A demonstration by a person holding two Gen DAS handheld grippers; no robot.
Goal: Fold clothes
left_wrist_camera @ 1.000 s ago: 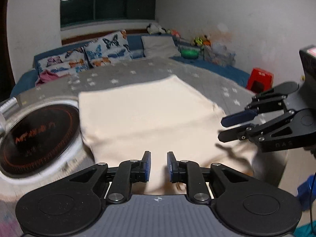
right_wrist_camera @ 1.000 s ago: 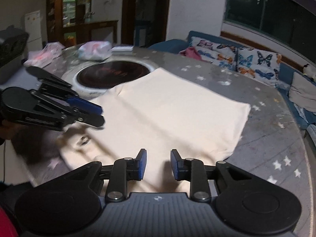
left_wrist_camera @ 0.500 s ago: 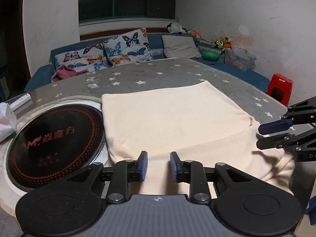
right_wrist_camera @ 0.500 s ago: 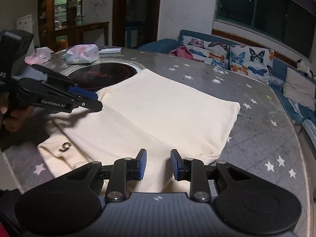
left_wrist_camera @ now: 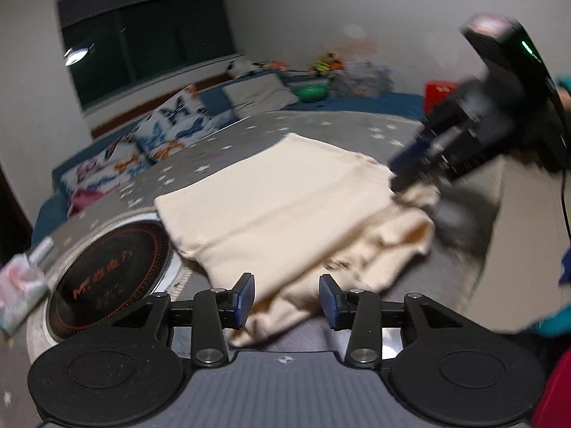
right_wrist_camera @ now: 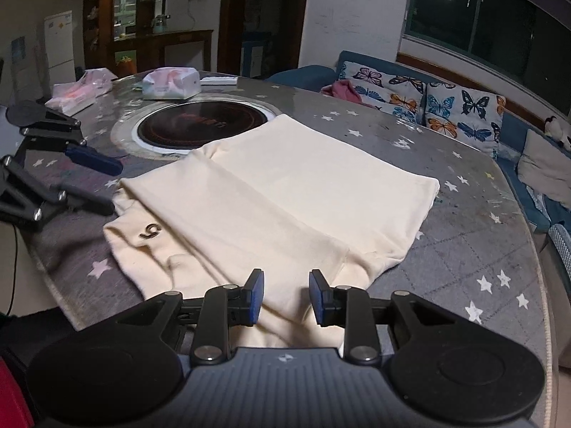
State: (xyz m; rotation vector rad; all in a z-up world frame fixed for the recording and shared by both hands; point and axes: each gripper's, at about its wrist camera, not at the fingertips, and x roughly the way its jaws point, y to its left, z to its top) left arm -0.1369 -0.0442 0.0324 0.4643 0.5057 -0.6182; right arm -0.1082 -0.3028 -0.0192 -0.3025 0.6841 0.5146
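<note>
A cream folded garment (right_wrist_camera: 285, 192) lies flat on the grey star-patterned table (right_wrist_camera: 464, 249), with a small dark mark near its left corner. My right gripper (right_wrist_camera: 286, 296) hovers over the garment's near edge. Its jaws are opening slightly, and the cloth lies under the gap, not pinched. In the left wrist view, which is blurred, the garment (left_wrist_camera: 278, 196) has a rumpled near corner. My left gripper (left_wrist_camera: 286, 297) is over that corner with its jaws opening and the pads clear of the cloth. The left gripper (right_wrist_camera: 112, 187) also shows beside the garment's left edge. The right gripper (left_wrist_camera: 396, 174) is at the garment's far right corner.
A round black induction hob (right_wrist_camera: 201, 126) is set into the table behind the garment. Tissue packs (right_wrist_camera: 171, 83) lie beyond it. A blue sofa with butterfly cushions (right_wrist_camera: 428, 103) runs along the wall. A red stool (left_wrist_camera: 440, 91) stands past the table's edge.
The left gripper's jaws have widened and its view has rolled and shifted sideways. It now stands off the garment's left edge. The right gripper has barely moved.
</note>
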